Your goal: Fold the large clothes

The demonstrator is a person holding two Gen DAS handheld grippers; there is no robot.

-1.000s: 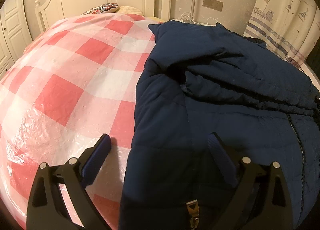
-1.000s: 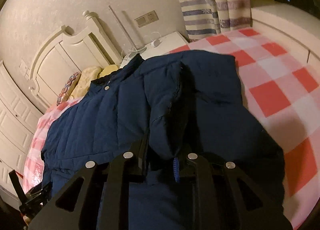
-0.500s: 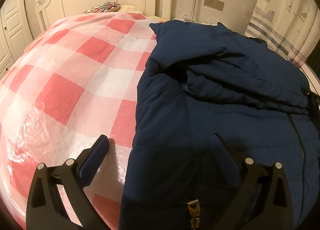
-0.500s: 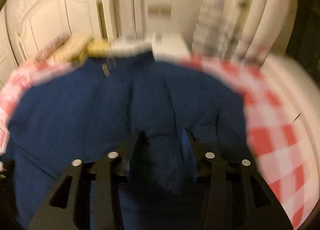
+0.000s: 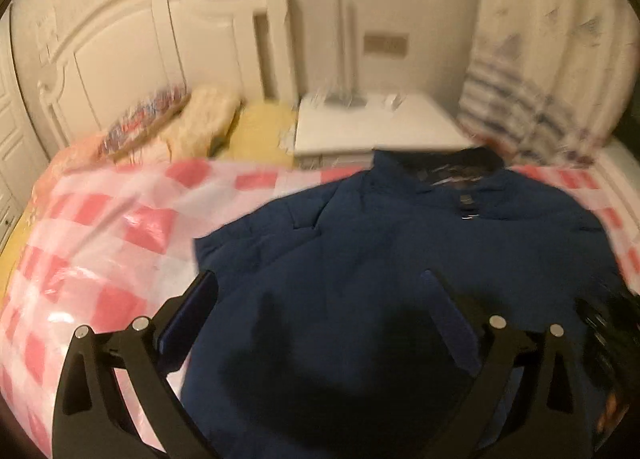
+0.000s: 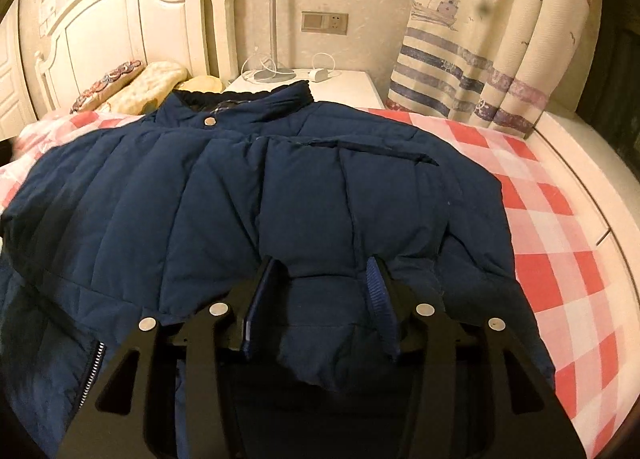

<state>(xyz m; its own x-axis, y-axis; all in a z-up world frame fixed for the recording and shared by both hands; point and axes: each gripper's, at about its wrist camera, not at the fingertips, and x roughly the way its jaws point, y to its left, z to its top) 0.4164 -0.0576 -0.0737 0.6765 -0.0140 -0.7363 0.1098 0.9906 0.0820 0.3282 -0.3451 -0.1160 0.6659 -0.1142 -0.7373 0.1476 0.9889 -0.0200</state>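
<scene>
While the left gripper (image 5: 320,311) stands spread above the navy jacket (image 6: 248,195), the right gripper (image 6: 320,291), jaws just opening, loosely straddles its sleeve cuff (image 6: 320,339)

This is a bedroom in a home. A bed (image 6: 552,219) fills most of the view, covered with a red-and-white checked sheet under clear plastic. At its far end stands a carved white headboard (image 6: 120,19) with pillows (image 6: 156,79) leaning against it. Beside the headboard sits a white nightstand (image 6: 344,87) with a slim lamp (image 6: 273,19) and white cables on top. A wall socket (image 6: 324,22) is set in the textured wall, and curtains (image 6: 480,39) printed with boats and stripes hang at the right.
</scene>
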